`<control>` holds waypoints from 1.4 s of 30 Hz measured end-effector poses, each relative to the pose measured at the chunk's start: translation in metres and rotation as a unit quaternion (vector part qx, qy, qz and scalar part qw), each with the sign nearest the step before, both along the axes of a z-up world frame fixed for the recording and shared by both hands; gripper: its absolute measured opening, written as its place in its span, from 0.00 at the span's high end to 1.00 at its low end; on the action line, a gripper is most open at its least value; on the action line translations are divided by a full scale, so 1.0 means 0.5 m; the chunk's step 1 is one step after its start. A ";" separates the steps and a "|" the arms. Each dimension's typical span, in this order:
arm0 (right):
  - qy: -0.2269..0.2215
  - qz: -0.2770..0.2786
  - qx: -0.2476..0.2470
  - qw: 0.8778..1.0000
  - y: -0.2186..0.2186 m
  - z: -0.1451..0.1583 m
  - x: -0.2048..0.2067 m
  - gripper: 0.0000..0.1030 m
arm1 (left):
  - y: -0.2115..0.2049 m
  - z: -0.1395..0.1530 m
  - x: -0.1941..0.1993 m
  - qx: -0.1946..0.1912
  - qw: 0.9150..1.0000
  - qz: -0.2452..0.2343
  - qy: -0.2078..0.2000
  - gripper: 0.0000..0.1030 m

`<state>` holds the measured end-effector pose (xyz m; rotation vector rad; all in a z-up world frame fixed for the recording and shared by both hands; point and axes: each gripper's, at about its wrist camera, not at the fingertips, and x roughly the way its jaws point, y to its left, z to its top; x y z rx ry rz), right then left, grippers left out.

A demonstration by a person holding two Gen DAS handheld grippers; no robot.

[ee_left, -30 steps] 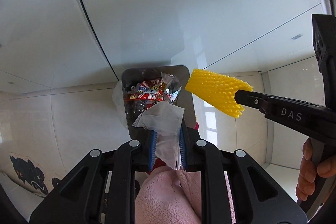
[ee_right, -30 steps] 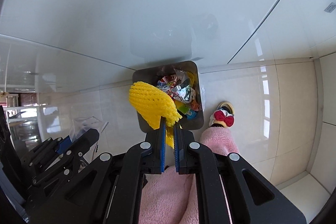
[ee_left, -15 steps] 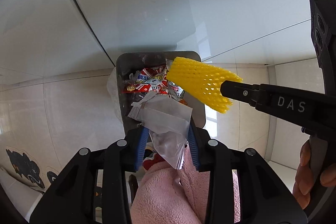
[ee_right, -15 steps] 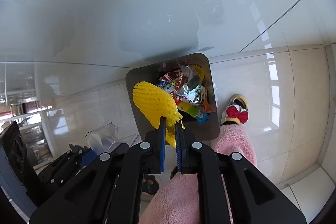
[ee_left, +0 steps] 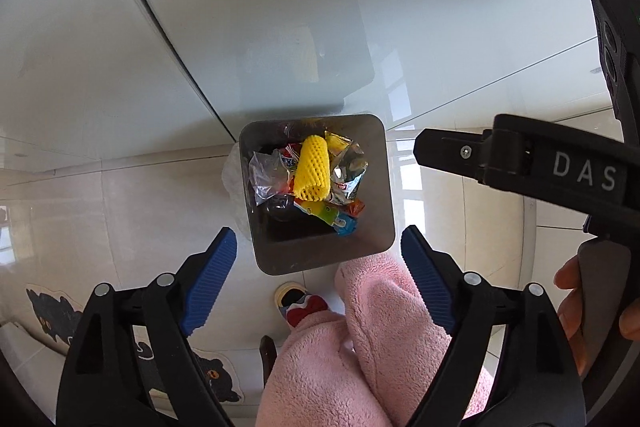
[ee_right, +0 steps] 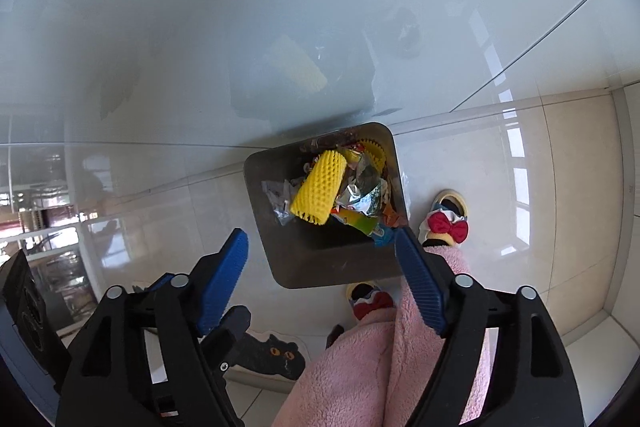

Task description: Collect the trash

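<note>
One dark square bin (ee_left: pixel 318 251) stands on the pale tiled floor (ee_left: pixel 120 211) below both grippers, against a glossy white wall (ee_left: pixel 280 7). The left gripper (ee_left: pixel 320 259) is spread wide with nothing between its two blue-padded fingers (ee_left: pixel 210 277), and the right gripper (ee_right: pixel 322 265) is likewise released and empty, its two blue fingers (ee_right: pixel 420 285) parted on either side of the bin's near edge. In the left view the right gripper shows from the side as one black bar marked DAS, held by a hand (ee_left: pixel 592 307) at the frame's right edge. Inside the bin lies one yellow foam net sleeve (ee_left: pixel 312 167), resting on top of the heap near its middle; the right view also shows a second yellow ridged piece (ee_right: pixel 374 151) farther back by the rim. Beside the sleeve lies one clear crumpled plastic bag (ee_left: pixel 264 175) on its left, one silvery foil wrapper (ee_left: pixel 348 171) on its right, and a few coloured snack packets (ee_left: pixel 332 217) below it, too tangled to count exactly. Two slippers with red bows (ee_right: pixel 444 223) sit on the floor beside and just in front of the bin, and pink fleece trouser legs (ee_left: pixel 380 347) fill the lower middle. One black cat-shaped mat (ee_right: pixel 276 355) lies on the floor at lower left.
</note>
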<state>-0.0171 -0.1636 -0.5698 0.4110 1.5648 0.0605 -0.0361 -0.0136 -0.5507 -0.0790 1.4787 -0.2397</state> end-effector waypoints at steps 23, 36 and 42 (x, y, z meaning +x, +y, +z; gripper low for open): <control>-0.200 0.037 -0.102 0.974 -0.075 0.590 -0.097 0.03 | 0.033 0.617 -0.070 -0.007 0.982 0.028 -0.184 0.08; -0.294 0.010 -0.158 0.942 -0.115 0.839 -0.145 0.03 | 0.033 0.873 -0.105 0.001 0.955 0.037 -0.293 0.08; -0.338 0.006 -0.169 0.926 -0.115 0.927 -0.166 0.03 | 0.035 0.940 -0.110 0.003 0.945 0.049 -0.323 0.08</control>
